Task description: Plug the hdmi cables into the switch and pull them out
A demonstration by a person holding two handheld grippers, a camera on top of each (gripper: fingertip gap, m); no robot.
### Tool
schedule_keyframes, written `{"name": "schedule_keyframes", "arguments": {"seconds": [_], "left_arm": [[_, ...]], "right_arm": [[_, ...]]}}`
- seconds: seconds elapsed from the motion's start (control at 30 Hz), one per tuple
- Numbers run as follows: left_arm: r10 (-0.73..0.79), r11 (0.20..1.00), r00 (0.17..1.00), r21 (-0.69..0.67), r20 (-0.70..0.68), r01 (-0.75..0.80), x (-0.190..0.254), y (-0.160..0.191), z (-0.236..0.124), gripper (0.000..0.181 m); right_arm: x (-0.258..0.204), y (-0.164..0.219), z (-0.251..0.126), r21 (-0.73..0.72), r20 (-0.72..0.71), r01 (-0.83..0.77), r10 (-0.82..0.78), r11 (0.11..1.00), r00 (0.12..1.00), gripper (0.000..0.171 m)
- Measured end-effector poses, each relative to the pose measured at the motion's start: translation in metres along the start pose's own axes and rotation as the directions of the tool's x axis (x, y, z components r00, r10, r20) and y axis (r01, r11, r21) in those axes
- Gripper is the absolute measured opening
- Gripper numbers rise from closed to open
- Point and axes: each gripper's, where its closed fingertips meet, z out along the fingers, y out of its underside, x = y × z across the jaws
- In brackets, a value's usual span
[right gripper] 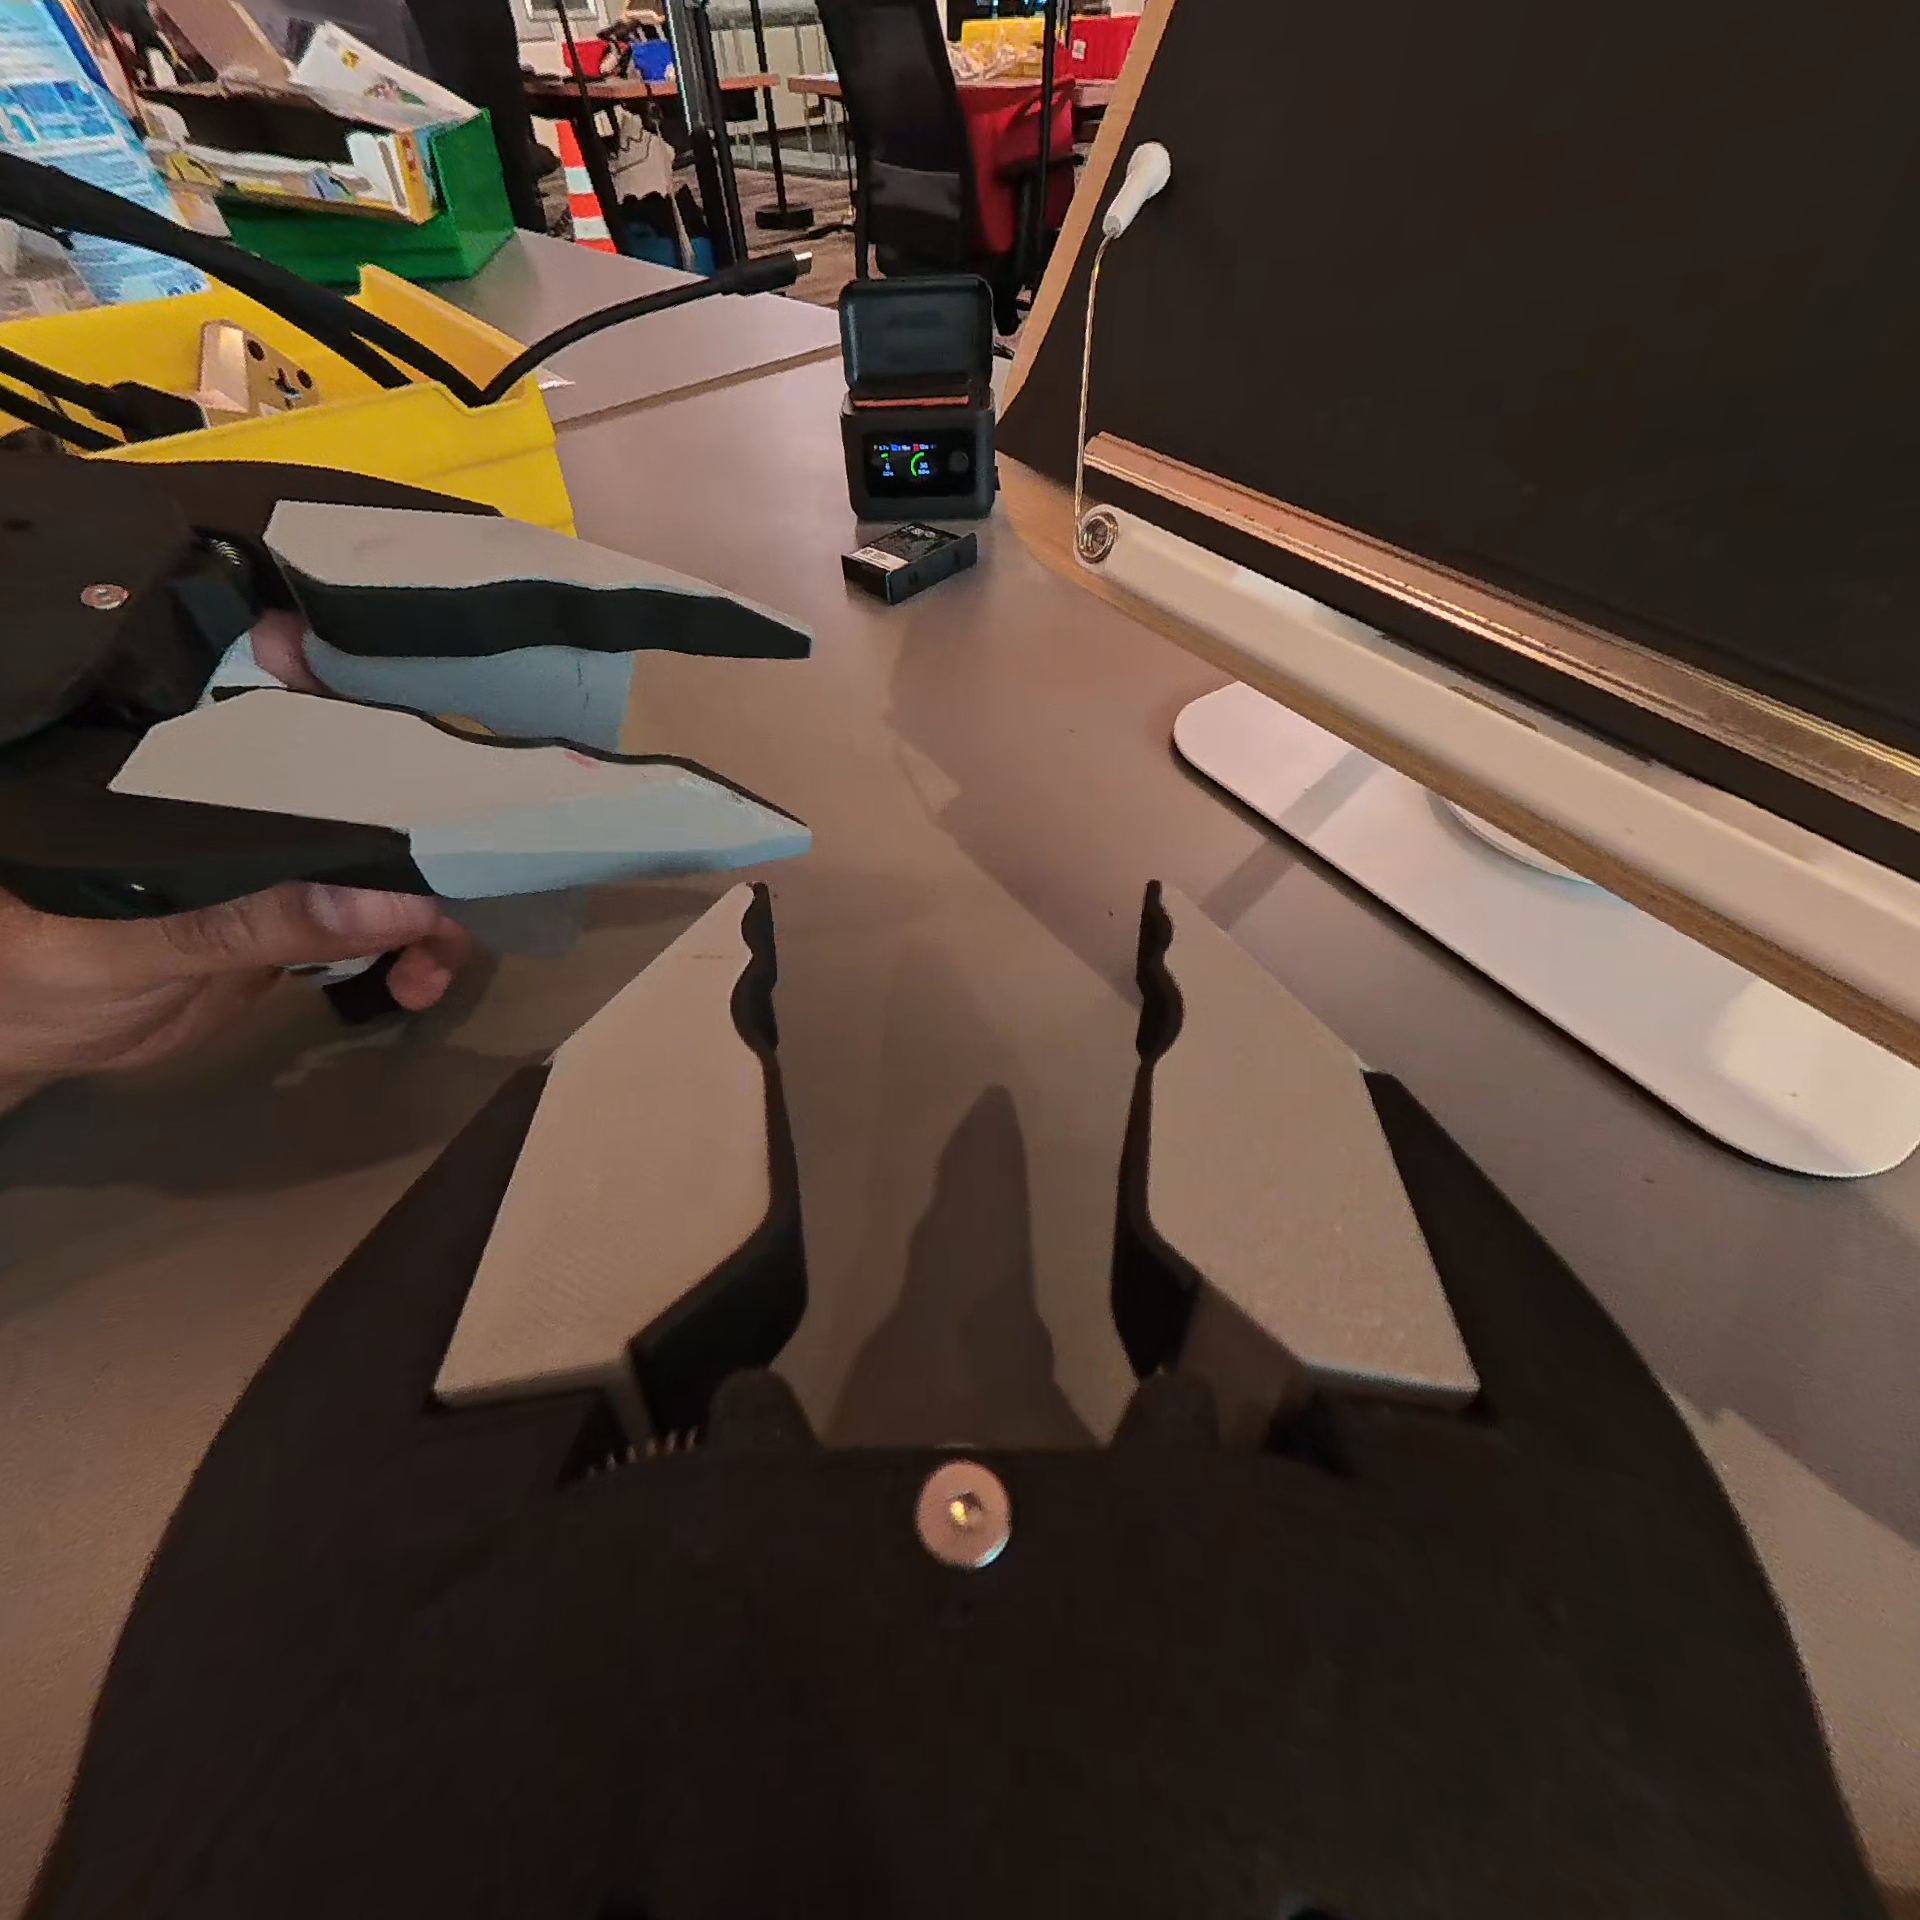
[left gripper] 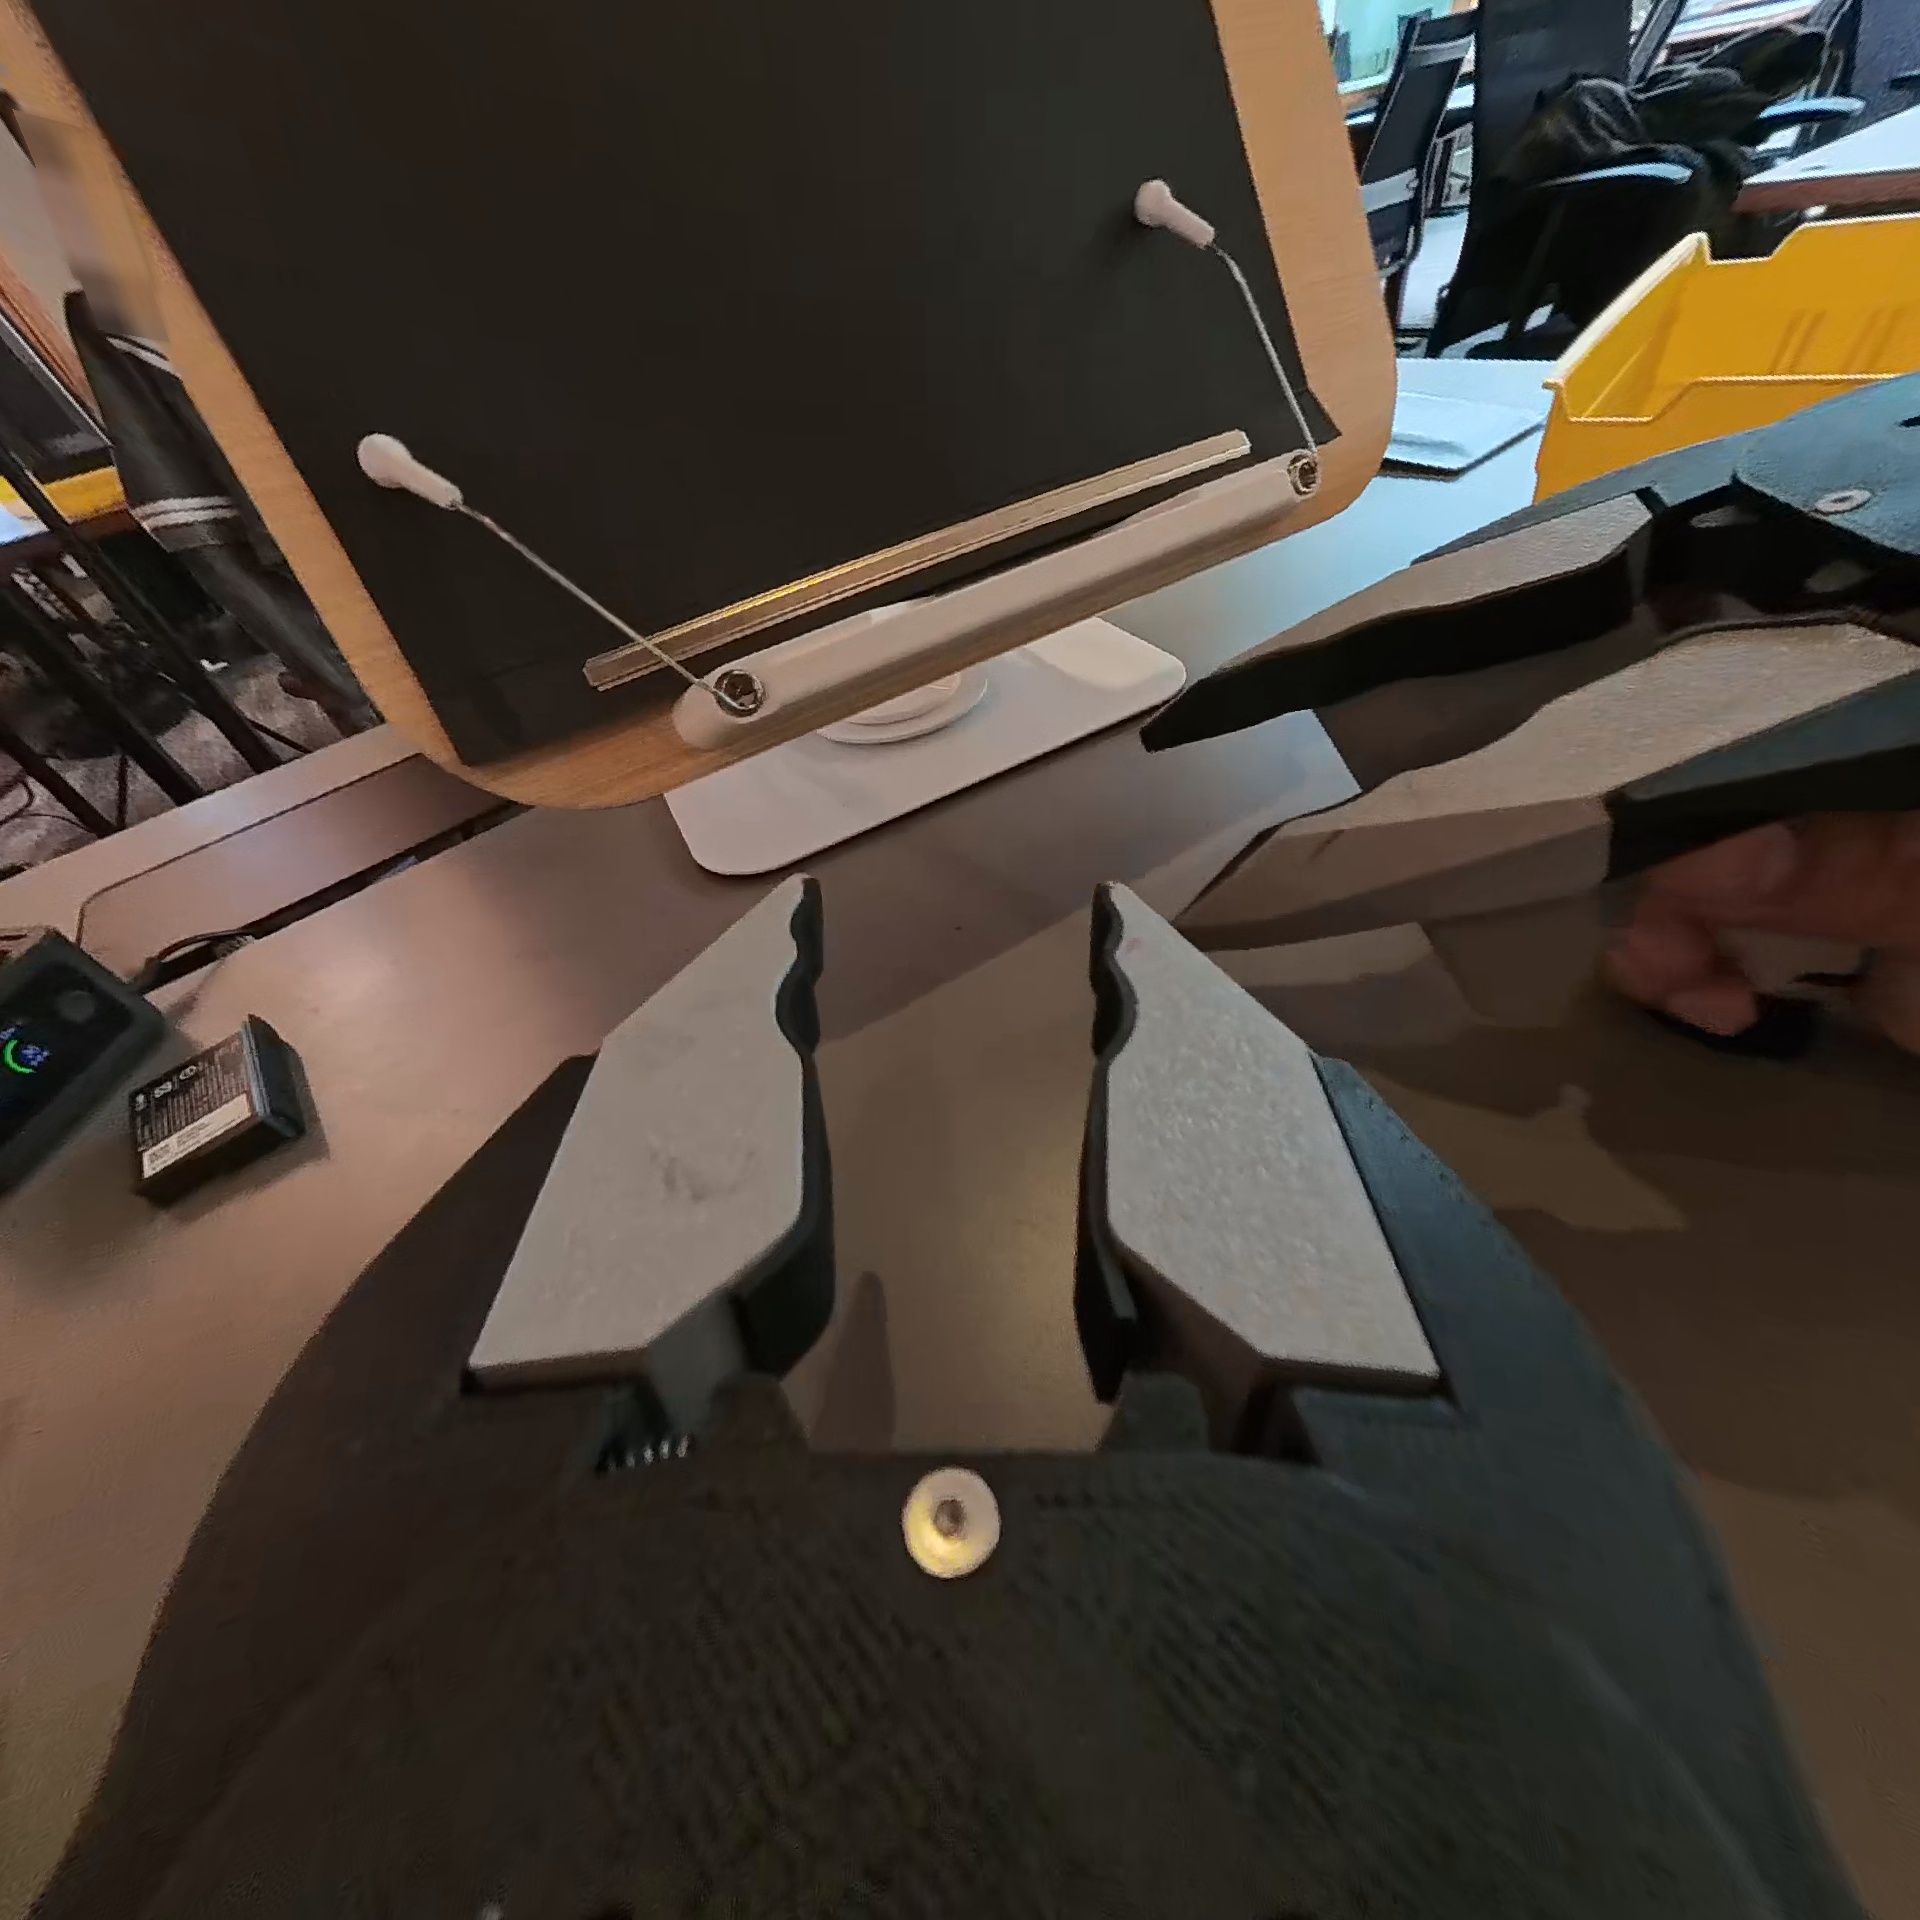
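Nearest of all, the left gripper [left gripper: 956, 904] hangs over the brown table [left gripper: 436, 935] with its fingers spread wide and nothing between them. The right gripper [right gripper: 951, 899] is likewise wide apart and empty, and the two point toward each other from either side of the book stand [left gripper: 727, 364], the chosen landmark.

In front of the stand's white base plate [left gripper: 1039, 717] the tabletop between the claws is bare; no HDMI cable or switch can be made out near either claw.

In the left wrist view, the right gripper [left gripper: 1164, 816] comes in from the stand's right, a hand [left gripper: 1756, 935] on its handle.

Left of the stand lie a small black battery [right gripper: 907, 559] and, just behind it, a black charger box [right gripper: 917, 431] with a lit screen and raised lid.

Farther off, right of the stand, sits a yellow bin [left gripper: 1745, 343]. In the right wrist view black cables [right gripper: 312, 312] trail over its rim, one ending in a plug [right gripper: 769, 272] above the table.
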Motion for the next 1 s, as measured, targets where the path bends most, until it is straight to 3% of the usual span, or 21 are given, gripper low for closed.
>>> {"name": "schedule_keyframes", "arguments": {"seconds": [0.57,1.0], "left_arm": [[-0.021,1.000,0.999,0.000,-0.033,0.021,0.0071,-0.0012,-0.0001,0.039],[-0.053,0.999,0.998,0.003,-0.027,0.053,0.0031,-0.0013,-0.0007,0.042]], "right_arm": [[-0.0044,0.0008,0.0047,-0.006,0.034,-0.016,0.016,1.000,0.999,0.062],[-0.0052,-0.0034,0.0035,0.020,0.076,-0.056,0.054,0.998,0.996,0.062]]}}
